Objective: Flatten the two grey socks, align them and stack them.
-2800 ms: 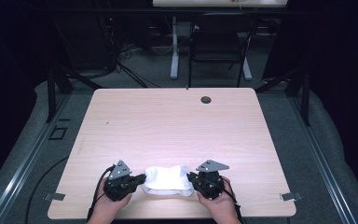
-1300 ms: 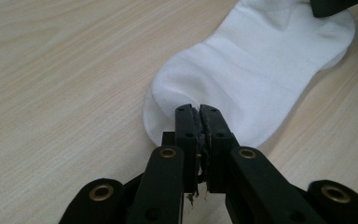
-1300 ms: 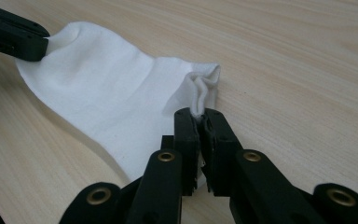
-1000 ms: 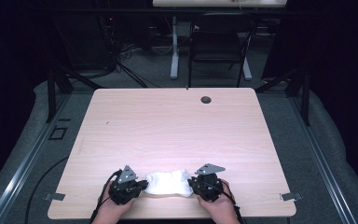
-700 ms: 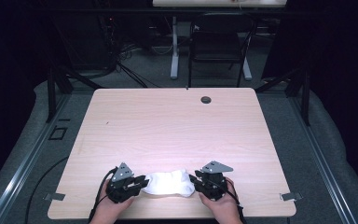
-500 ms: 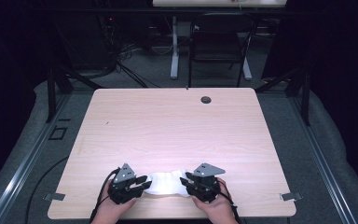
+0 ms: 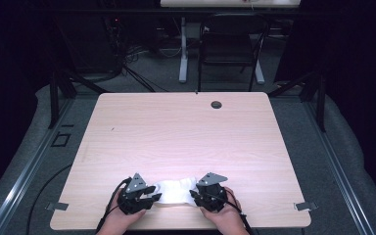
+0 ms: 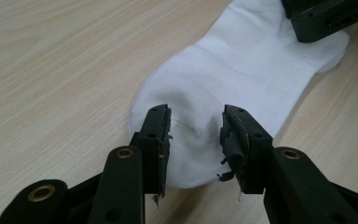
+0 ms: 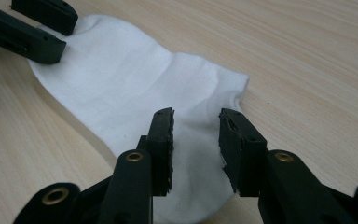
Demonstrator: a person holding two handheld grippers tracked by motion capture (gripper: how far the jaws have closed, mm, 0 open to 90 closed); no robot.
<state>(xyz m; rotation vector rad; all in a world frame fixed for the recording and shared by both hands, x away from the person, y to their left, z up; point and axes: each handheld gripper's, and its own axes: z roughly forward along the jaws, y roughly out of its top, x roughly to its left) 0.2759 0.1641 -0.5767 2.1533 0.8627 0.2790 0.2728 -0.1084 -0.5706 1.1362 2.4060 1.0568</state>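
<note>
At the near edge of the light wooden table (image 7: 186, 132), a white sock (image 7: 175, 190) lies flat on the bare top, stretched sideways between the person's two hands. The left gripper (image 7: 152, 198) sits at the sock's left end and the right gripper (image 7: 194, 194) at its right end, the two facing each other across the cloth with their grey three-cornered plates on top. In the left gripper view, the left gripper's (image 8: 195, 135) two black jaws stand apart with a clear gap between them; they have just been opening, and the sock (image 8: 233, 79) lies slack on the wood beneath and between them, with neither pad pressing on it. The cloth runs away toward the upper right of that view, where the tips of the other gripper sit at its far end. In the right gripper view, the right gripper (image 9: 196, 128) is likewise parted, its jaws also just having been opening, and the sock (image 9: 121, 79) lies loose between and under them, slightly wrinkled near the middle, reaching toward the upper left where the other gripper's jaws lie over its far end. Near the table's far edge is a small round dark grommet (image 7: 216, 104), well apart from the sock.
</note>
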